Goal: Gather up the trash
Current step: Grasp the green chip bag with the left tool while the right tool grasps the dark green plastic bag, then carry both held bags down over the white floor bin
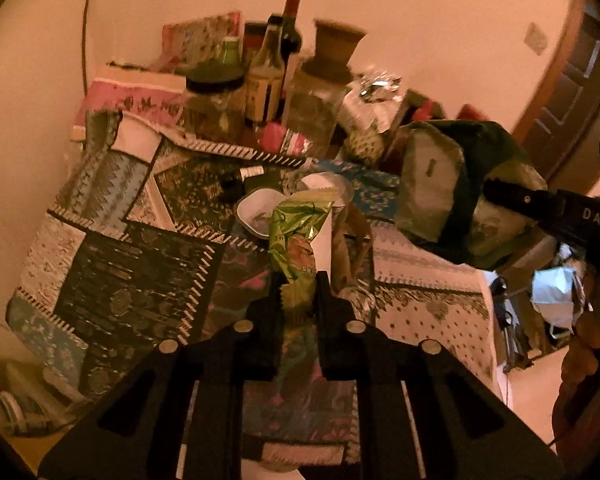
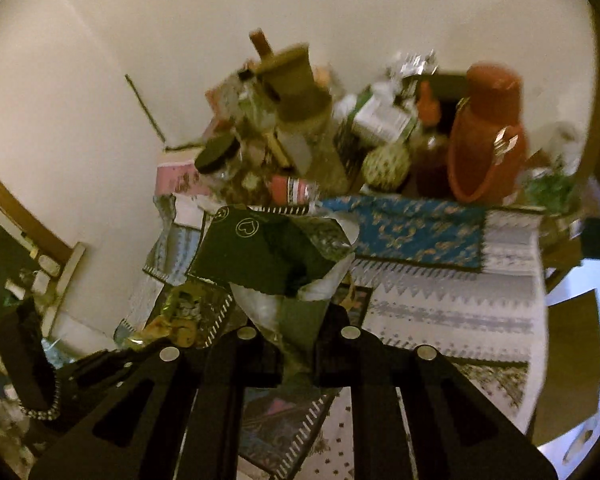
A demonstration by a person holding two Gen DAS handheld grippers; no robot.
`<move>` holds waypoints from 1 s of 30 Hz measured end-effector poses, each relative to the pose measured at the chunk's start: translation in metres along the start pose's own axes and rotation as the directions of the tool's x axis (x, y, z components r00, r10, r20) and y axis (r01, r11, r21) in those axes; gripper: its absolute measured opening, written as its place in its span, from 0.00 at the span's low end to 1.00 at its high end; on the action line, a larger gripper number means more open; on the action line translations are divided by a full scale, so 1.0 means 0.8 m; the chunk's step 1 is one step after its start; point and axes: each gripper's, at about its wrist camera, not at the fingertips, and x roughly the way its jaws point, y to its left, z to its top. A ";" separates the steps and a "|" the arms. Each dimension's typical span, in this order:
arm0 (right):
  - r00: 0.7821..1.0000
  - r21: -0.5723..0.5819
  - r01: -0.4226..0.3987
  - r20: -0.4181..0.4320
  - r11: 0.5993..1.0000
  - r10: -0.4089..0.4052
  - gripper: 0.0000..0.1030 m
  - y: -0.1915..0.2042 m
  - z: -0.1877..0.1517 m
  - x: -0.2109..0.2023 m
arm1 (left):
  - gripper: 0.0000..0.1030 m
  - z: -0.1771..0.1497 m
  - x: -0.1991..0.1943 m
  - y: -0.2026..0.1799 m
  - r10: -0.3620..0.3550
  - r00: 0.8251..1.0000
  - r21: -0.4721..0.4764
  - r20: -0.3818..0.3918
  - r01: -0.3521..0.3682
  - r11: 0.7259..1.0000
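Green wrapper (image 1: 296, 240) is pinched tight in the left gripper (image 1: 299, 300), up off the table (image 1: 428, 312); the right gripper (image 2: 300, 340) is clamped on a dark bag (image 2: 276, 256), to the right. Both holds are just on thin edges, so either could slip out. The dangling wrapper might also clip the cup (image 1: 328, 188) or bowl (image 1: 256, 208) just beyond it.
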 end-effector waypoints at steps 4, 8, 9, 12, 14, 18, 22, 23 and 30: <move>0.995 0.013 0.068 0.079 0.998 -0.069 0.09 0.041 -0.033 -0.043 | 0.12 -0.021 -0.042 0.020 -0.046 0.999 0.064 0.023 0.044 0.997; 0.985 0.040 0.106 0.131 0.994 -0.110 0.09 0.079 -0.077 -0.079 | 0.12 -0.049 -0.085 0.043 -0.100 0.994 0.125 0.043 0.094 0.988; 0.983 0.049 0.112 0.142 0.992 -0.118 0.09 0.089 -0.088 -0.087 | 0.12 -0.056 -0.095 0.048 -0.111 0.993 0.136 0.045 0.104 0.985; 0.974 0.076 0.131 0.176 0.988 -0.143 0.09 0.118 -0.123 -0.109 | 0.12 -0.080 -0.129 0.064 -0.144 0.988 0.178 0.062 0.131 0.975; 0.967 0.093 0.143 0.198 0.985 -0.159 0.09 0.139 -0.148 -0.122 | 0.12 -0.097 -0.150 0.073 -0.165 0.984 0.210 0.069 0.147 0.967; 0.957 0.119 0.167 0.220 0.979 -0.190 0.09 0.170 -0.190 -0.141 | 0.12 -0.125 -0.178 0.085 -0.191 0.980 0.257 0.063 0.169 0.952; 0.953 0.147 0.196 0.203 0.970 -0.223 0.09 0.189 -0.226 -0.153 | 0.12 -0.151 -0.195 0.093 -0.229 0.973 0.276 0.024 0.214 0.937; 0.954 0.155 0.203 0.193 0.967 -0.231 0.09 0.191 -0.236 -0.156 | 0.12 -0.157 -0.198 0.093 -0.233 0.972 0.280 0.016 0.219 0.935; 0.963 0.186 0.241 0.074 0.953 -0.258 0.09 0.182 -0.297 -0.154 | 0.12 -0.208 -0.190 0.083 -0.235 0.969 0.292 -0.073 0.246 0.924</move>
